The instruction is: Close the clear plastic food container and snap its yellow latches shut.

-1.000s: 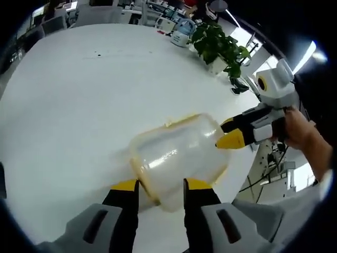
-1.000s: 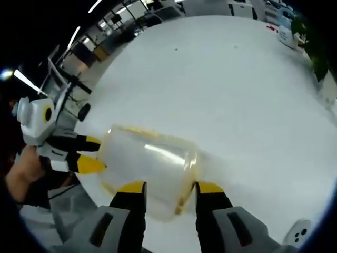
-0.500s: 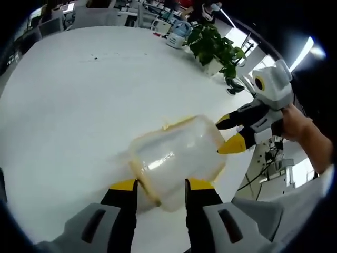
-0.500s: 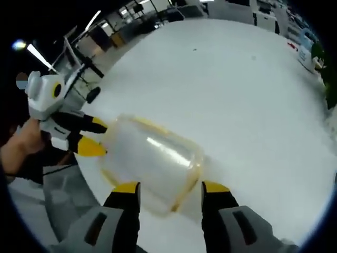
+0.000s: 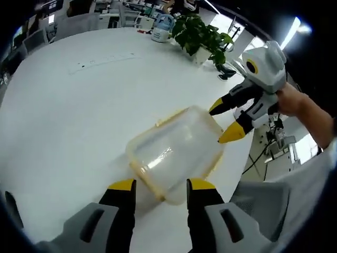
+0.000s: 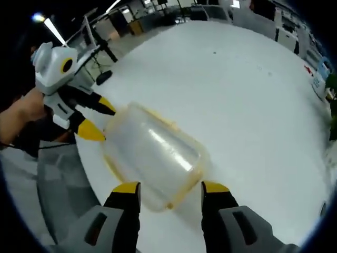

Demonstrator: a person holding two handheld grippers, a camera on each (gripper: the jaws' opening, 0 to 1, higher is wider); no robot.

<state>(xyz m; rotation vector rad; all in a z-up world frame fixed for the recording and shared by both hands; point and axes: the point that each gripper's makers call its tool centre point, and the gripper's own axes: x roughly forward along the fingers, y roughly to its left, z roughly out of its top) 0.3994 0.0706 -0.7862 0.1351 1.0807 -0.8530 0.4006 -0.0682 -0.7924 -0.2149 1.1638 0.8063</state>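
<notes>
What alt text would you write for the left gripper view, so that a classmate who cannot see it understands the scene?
A clear plastic food container with yellow trim lies on a white table, just beyond the left gripper, whose jaws stand open. The right gripper, held by a person's hand, reaches its far end, jaws open. A potted plant stands behind.

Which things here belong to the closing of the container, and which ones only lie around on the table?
For the job:
- clear container
- its yellow rim
- left gripper
- right gripper

Only lying around:
- potted plant
- power strip
- white table
</notes>
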